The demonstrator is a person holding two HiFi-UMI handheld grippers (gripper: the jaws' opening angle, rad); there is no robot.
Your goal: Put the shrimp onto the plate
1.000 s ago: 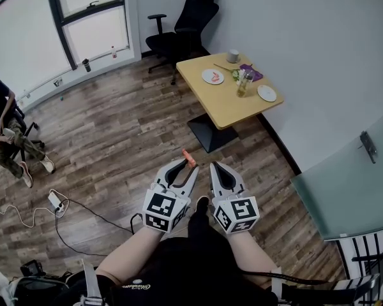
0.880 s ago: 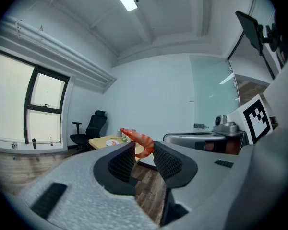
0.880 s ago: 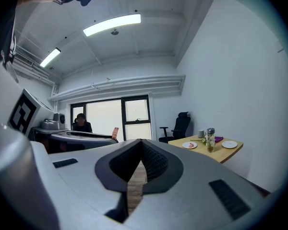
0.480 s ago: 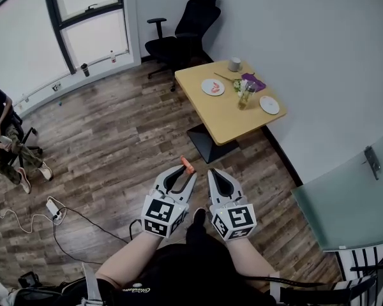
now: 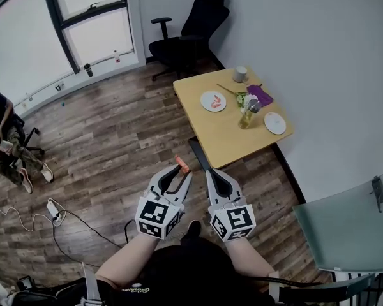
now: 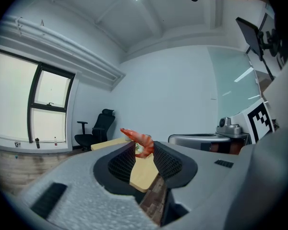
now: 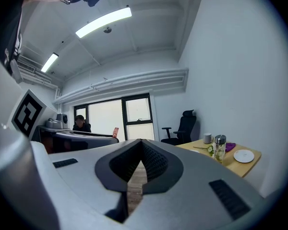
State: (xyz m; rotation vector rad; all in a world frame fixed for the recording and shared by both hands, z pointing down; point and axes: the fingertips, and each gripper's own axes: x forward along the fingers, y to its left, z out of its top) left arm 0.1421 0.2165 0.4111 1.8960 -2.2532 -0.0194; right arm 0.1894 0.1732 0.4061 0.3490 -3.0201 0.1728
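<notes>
Shrimp held in the left jaws, short of the table.

I found the left gripper [image 5: 184, 171] closed on the shrimp [image 6: 140, 139]. Its jaws pinched the orange body at their tips, with one end curling up and out above them. It hung over the wood floor [image 5: 108, 132], in front of the near edge of the table [image 5: 226, 132] and apart from it. The right gripper [image 5: 212, 173] sat just beside the left, its jaws shut together with nothing between them. On the table I noted a plate [image 5: 213, 101] carrying pink pieces, a second plate [image 5: 274, 123] bare near the right edge, a bottle [image 5: 246, 115] between them, and a cup [image 5: 240, 74] at the far side. A black chair [image 5: 188, 34] stood behind the table.
</notes>
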